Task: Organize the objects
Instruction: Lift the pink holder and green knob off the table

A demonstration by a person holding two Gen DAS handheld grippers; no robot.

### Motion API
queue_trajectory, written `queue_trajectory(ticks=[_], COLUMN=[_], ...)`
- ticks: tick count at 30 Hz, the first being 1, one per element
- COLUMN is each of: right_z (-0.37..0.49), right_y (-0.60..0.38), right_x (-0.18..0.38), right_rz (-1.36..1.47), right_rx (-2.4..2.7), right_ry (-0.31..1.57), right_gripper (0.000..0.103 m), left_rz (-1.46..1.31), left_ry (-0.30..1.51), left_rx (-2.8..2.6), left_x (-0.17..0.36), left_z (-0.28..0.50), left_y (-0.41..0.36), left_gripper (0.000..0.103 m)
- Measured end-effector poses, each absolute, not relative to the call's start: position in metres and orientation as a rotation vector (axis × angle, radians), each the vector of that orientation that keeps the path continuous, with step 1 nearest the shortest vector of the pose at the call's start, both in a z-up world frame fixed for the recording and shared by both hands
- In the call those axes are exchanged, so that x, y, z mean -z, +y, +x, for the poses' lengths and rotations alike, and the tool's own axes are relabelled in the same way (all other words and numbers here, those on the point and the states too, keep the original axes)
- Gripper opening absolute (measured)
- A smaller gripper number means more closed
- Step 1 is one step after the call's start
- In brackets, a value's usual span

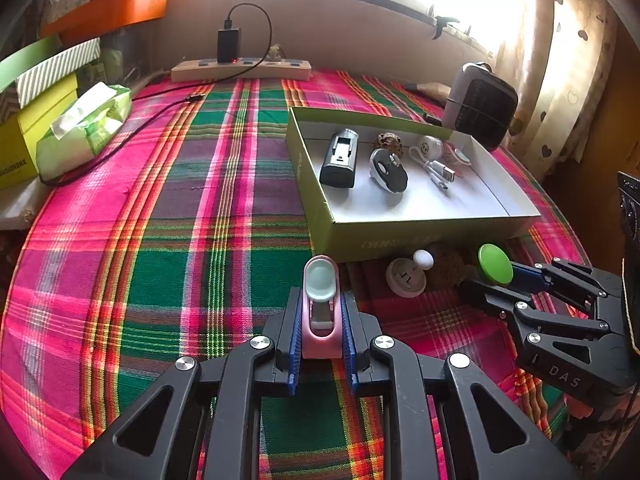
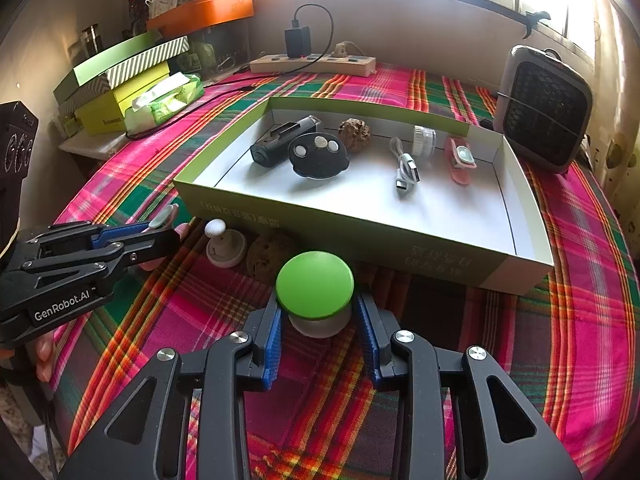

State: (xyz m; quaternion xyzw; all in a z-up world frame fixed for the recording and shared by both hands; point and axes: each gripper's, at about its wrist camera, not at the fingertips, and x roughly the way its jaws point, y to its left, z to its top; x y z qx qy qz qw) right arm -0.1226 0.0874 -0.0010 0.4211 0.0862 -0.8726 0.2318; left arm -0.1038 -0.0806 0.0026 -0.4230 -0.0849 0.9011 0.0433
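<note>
Both grippers loaded, step looks like carry-to-box. Left gripper (image 1: 320,320) pinching pink clip-like gadget (image 1: 321,304), lower centre of left wrist view. Right gripper (image 2: 318,320) clamping green-capped knob (image 2: 315,285) by white base, lower centre of right wrist view. Green box (image 2: 340,222) sitting just beyond, several items already inside. Next move likely calling for lift over near wall, then release onto bare floor. White joystick piece (image 2: 224,246) and brown lump (image 2: 268,256) waiting beside wall.

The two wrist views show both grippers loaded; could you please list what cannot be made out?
- Left wrist: brown lump before the box, lost in shadow.
- Right wrist: print on the box front, too blurred to read.
- Right wrist: pink clip in the left gripper, mostly hidden by its fingers.
</note>
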Motion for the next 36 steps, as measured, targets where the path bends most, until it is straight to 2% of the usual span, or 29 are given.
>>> queue_trajectory(ticks=[6,8,36], right_z=[-0.121,-0.121,-0.113], right_y=[0.088,0.090,0.098], right_x=[0.000,-0.002,-0.009], right_rz=[1.148,1.135,1.091], right_rx=[2.403,2.416,2.417], right_ry=[0.240,0.237,0.159], right_gripper=[0.033,0.029,0.029], left_rz=[-1.294,-1.294,-1.245], left_ry=[-0.257,-0.251,-0.193], left_rx=[-2.757,-2.761,-2.771], left_x=[-0.003,-0.004,-0.017], left_z=[-0.103,-0.103,-0.094], left_y=[-0.080,-0.081,-0.069], left_gripper=[0.016,0.016,0.016])
